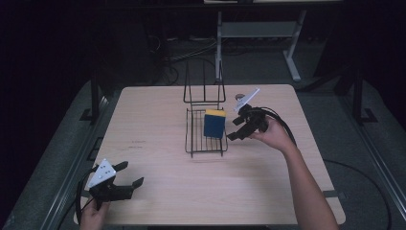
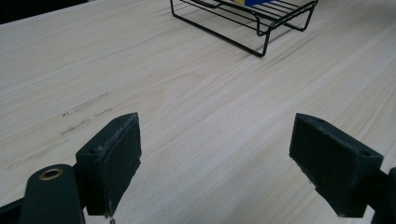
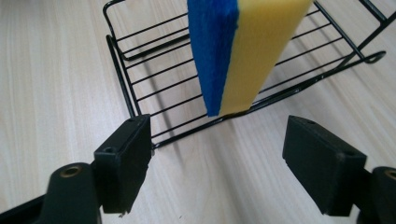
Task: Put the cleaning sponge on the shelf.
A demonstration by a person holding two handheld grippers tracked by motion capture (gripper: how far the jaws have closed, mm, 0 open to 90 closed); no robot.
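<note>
A sponge, blue on one face and yellow on the other (image 1: 214, 123), stands on edge inside a black wire rack (image 1: 194, 139) at the middle of the wooden table. My right gripper (image 1: 234, 128) is just right of the rack, jaws open and aimed at the sponge. In the right gripper view the sponge (image 3: 243, 51) rises beyond the pads, with the rack's rim (image 3: 140, 84) under it, and nothing lies between the fingers of the right gripper (image 3: 217, 158). My left gripper (image 1: 133, 173) rests open at the table's near left corner. The left gripper (image 2: 215, 158) has bare wood between its jaws.
The rack's tall wire back (image 1: 204, 86) stands upright at its far end. In the left gripper view the rack's near corner (image 2: 261, 28) lies well ahead. Beyond the table stand a metal desk frame (image 1: 292, 52) and floor cables.
</note>
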